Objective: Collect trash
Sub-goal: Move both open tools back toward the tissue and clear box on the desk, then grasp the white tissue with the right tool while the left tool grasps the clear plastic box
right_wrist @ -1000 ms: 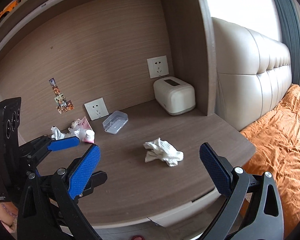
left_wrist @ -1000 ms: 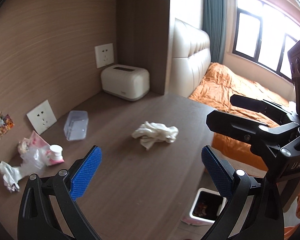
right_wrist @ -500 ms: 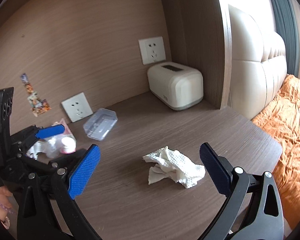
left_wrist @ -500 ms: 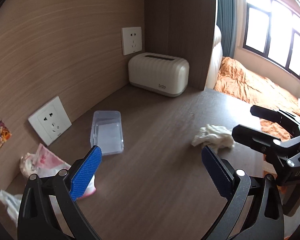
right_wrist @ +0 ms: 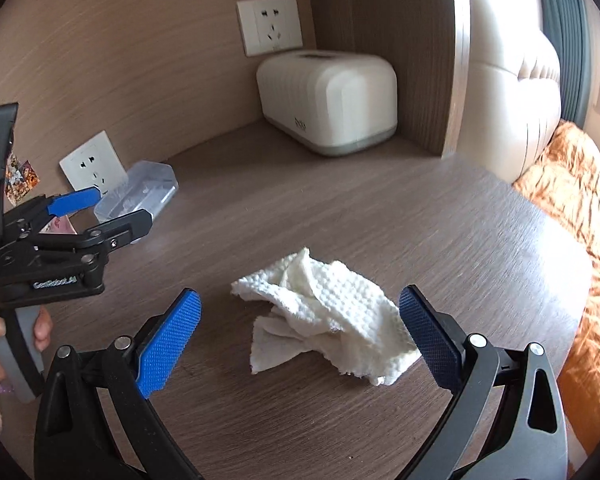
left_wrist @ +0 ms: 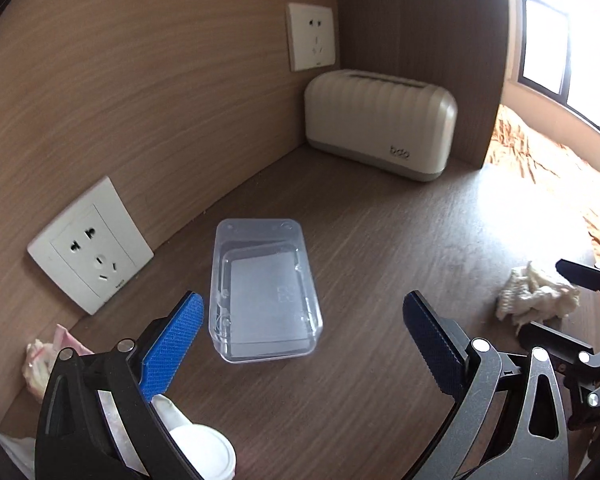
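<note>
Risks, as we judge them: right tongs [right_wrist: 300, 332] spread wide, straddling crumpled paper towel [right_wrist: 324, 314] on counter [right_wrist: 440, 220]; if we close too high, pads may pinch only loose top fold and towel unravels or drops. Left tongs [left_wrist: 300, 340] also wide, holding nothing, poised over clear plastic box [left_wrist: 262, 292] near wall socket [left_wrist: 90, 250]. Box looks slick, thin-walled: squeeze off-centre and we expect it to skid or pop out. Wrappers [left_wrist: 46, 360] beside left tongs could snag.
</note>
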### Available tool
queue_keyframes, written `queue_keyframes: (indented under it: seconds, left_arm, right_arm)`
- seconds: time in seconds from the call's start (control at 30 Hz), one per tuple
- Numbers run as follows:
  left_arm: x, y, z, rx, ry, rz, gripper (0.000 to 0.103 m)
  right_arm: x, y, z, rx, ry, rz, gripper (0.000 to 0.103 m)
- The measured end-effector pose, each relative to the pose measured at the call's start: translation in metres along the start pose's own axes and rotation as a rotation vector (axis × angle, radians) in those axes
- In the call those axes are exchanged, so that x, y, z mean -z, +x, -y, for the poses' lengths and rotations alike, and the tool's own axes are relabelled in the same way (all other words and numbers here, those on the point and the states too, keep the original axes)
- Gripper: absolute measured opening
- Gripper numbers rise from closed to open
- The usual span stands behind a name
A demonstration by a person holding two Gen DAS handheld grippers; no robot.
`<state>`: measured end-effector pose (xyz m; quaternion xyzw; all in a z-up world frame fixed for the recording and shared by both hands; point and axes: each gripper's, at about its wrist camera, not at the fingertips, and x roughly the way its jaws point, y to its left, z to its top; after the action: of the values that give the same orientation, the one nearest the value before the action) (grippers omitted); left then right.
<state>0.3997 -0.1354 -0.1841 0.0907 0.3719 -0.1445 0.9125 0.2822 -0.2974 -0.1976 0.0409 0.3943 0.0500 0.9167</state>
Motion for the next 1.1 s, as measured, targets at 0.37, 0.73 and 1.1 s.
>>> queue_keyframes:
  seconds: [0.37,0.73,1.1]
  left_arm:
    - [-0.007,0.028,-0.021,0.046,-0.085,-0.112,0.058]
    - [-0.008,0.003,-0.009,0.049,-0.073,-0.074,0.057]
    - [-0.008,-0.053,0.045,0.101,-0.020,-0.025,0.057]
  right_arm:
    - [-0.001,0.012,-0.006,0.110,-0.067,-0.051,0.052]
    - [-0.009,-0.007,0.002,0.085,-0.019,-0.012,0.031]
    - [-0.018,-0.068,0.016,0.065,-0.018,0.088,0.031]
